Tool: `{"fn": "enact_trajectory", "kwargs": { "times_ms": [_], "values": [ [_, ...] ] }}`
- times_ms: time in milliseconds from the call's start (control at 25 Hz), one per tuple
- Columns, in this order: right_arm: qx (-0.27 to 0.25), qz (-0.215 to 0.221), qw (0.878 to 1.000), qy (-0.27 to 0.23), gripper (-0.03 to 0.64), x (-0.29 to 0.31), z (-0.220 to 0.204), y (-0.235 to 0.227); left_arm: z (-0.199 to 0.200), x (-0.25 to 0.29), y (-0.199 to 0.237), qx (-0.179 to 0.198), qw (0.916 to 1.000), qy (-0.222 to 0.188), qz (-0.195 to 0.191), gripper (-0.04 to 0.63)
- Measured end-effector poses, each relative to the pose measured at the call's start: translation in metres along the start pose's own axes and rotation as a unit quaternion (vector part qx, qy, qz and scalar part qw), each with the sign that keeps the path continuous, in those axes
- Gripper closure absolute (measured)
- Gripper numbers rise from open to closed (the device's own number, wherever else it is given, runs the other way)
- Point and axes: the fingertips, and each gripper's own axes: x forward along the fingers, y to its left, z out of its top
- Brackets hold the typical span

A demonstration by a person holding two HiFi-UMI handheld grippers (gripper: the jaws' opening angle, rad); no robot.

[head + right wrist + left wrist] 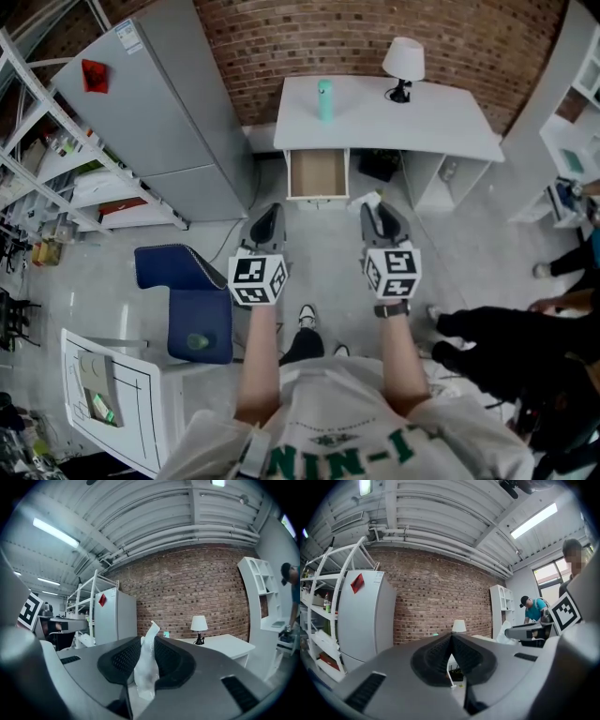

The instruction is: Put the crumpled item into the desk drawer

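Stretches left forearm (258, 361) and right forearm (399, 361) forward, side by side and apart. Points left gripper (269, 212) level, jaws pressed together with nothing between. Points right gripper (379, 214) about level too, jaws clamped on a crumpled white item (146, 667) that stands up between them.

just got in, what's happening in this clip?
A person stands facing a white desk whose drawer is open. The right claw is shut on a crumpled white wad; the left claw is shut and empty. Both are held short of the drawer, so the wad is not in yet.
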Motion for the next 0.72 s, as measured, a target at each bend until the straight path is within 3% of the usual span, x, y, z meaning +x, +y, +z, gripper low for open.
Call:
{"fn": "enact_trajectory", "kwargs": {
  "times_ms": [360,720],
  "values": [
    [-0.01,-0.012,1.0,0.011,0.534,0.081,0.01,-0.007,0.002,0.076,0.045,-0.002,0.9997,-0.006,-0.025,0.597],
    [-0.011,-0.016,0.999,0.028,0.534,0.159,0.005,0.021,-0.013,0.131,0.101,-0.011,0.998,0.008,-0.063,0.597]
  ]
}}
